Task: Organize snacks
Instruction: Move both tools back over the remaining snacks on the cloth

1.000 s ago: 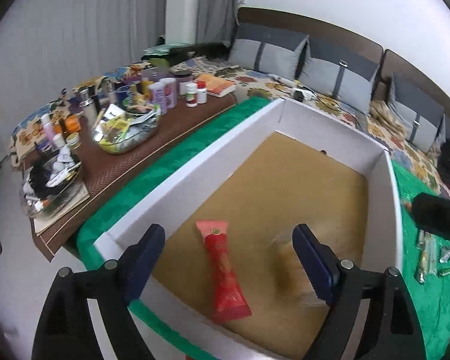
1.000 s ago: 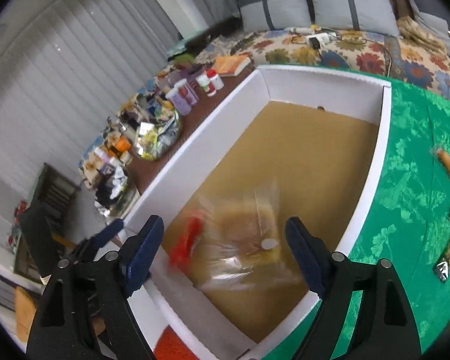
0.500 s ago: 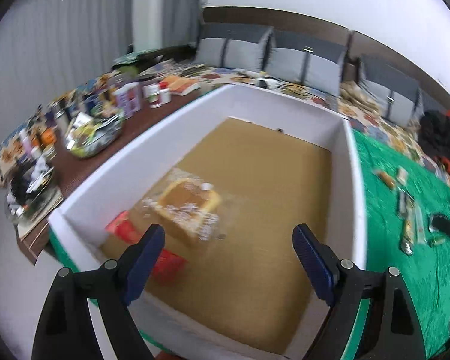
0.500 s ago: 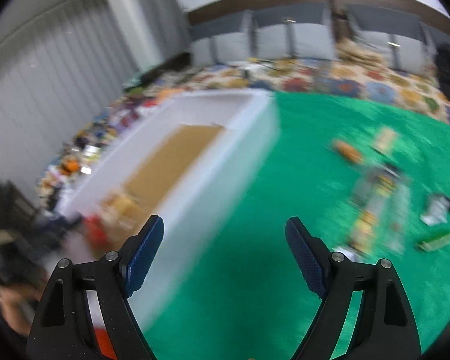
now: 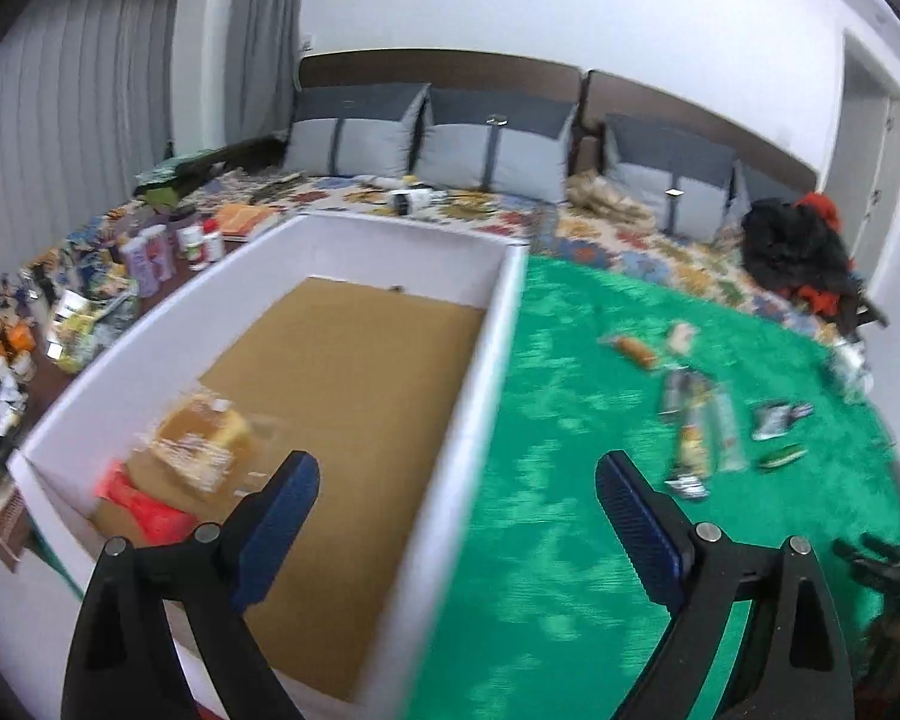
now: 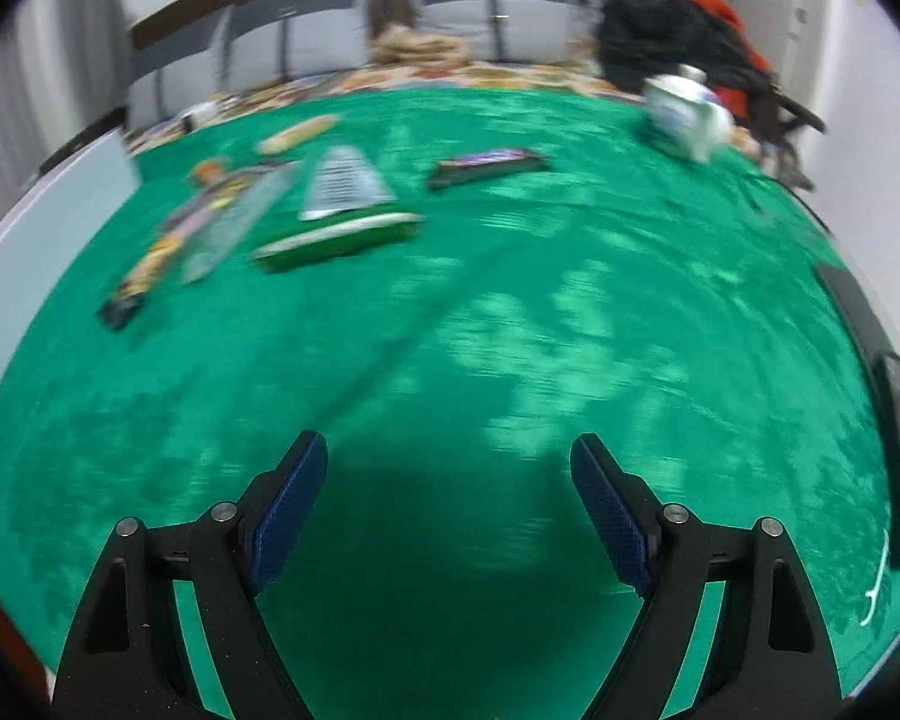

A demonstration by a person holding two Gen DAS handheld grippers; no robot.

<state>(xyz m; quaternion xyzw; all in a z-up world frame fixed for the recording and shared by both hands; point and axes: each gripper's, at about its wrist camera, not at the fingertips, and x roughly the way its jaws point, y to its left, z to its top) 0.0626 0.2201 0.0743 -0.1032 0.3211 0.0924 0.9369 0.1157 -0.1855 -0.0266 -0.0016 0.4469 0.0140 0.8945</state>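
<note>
Green wrapper: snack bar [image 6: 336, 239] lies flat on the green cloth [image 6: 510, 330], near other packets; likely light, slick, crushable.
Hold: across its narrow middle.
Box: white box [image 5: 498, 324] holds bagged cake [image 5: 201, 441].
Left gripper [image 5: 456, 483]: wide open, empty.
Right gripper [image 6: 449, 468]: wide open, empty.

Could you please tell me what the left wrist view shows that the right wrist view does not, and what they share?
Only the left wrist view shows the inside of the white box, with a clear-wrapped cake and a red packet at its near end, plus the cluttered side table. Only the right wrist view shows the dark snack bar and a green packet clearly. Both show the green cloth, scattered snacks, and open, empty jaws on each gripper: left gripper, right gripper.
</note>
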